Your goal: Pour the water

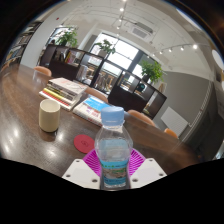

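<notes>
Because pouring needs a firm hold, the gripper (114, 172) clamps its fingers on an upright, capped water bottle (113, 145) over the desk (20, 105); a cup (49, 115) waits well left.

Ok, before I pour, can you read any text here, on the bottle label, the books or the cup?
Nothing can be read.
Water bottle, held between the tongs: pale label band, print too small.
Books stacked on the table: cover text blurred.
Cup: plain, no marking visible.
Red coaster: no text visible.
</notes>
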Motion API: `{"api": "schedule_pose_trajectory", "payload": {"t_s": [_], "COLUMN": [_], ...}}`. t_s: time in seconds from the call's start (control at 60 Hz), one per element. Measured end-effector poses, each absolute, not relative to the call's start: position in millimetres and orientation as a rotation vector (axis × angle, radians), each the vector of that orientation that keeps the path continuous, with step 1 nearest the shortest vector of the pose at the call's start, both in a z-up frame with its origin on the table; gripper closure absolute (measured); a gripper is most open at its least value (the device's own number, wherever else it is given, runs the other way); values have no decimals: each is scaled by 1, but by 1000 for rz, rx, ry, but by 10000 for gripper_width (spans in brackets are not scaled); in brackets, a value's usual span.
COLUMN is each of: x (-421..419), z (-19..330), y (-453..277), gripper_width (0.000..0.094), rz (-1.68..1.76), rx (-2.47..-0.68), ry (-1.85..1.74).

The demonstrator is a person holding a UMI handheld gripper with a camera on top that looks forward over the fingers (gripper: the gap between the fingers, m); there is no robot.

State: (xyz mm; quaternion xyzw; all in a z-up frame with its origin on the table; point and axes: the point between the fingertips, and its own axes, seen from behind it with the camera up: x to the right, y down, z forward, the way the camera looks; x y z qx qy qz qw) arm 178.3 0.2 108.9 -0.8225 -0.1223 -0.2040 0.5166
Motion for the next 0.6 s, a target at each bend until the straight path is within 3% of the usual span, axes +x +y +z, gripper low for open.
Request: {"api": "schedule_pose_trajectory", "payload": {"t_s": [0.217,0.6], "x": [119,56], "z": [153,153], "y": [74,141], "gripper_width": [644,645], "rz": [-935,-1418], "rx": [-1846,-1396], "ry": [-836,-1546]}}
